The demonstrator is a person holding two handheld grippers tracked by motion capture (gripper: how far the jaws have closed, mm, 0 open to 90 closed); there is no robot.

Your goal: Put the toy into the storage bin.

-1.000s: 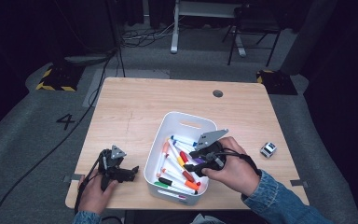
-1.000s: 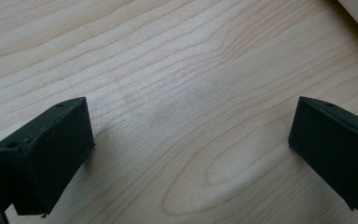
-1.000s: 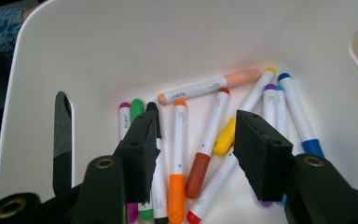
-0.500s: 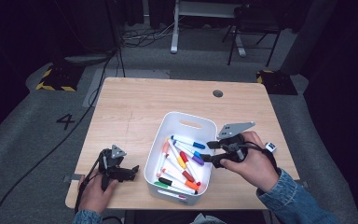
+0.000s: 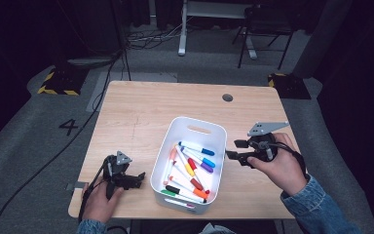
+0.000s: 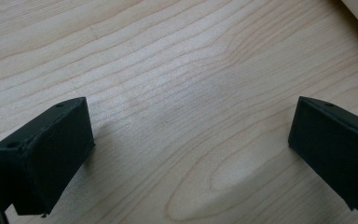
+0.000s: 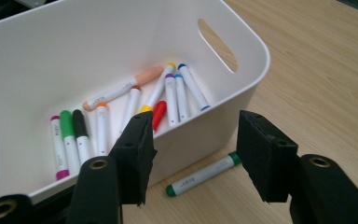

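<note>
The work in hand looks like gathering markers into the white bin (image 5: 191, 127): about a dozen already lie inside, while one green-capped marker (image 7: 203, 173) lies on the table (image 5: 141, 112) just beside the bin's wall. The left gripper (image 5: 137, 179) rests low over bare wood, jaws spread wide, empty. The right gripper (image 5: 232, 149) hangs beside the bin, jaws apart with nothing between them, the green-capped marker just beyond.

A wooden table (image 5: 141, 117) is bearing a white bin (image 5: 190, 130) of markers near its front edge. A green-capped marker (image 7: 203, 174) is lying on the wood just beside the bin's wall, and a round grommet (image 5: 227, 97) is sitting well behind the bin.
</note>
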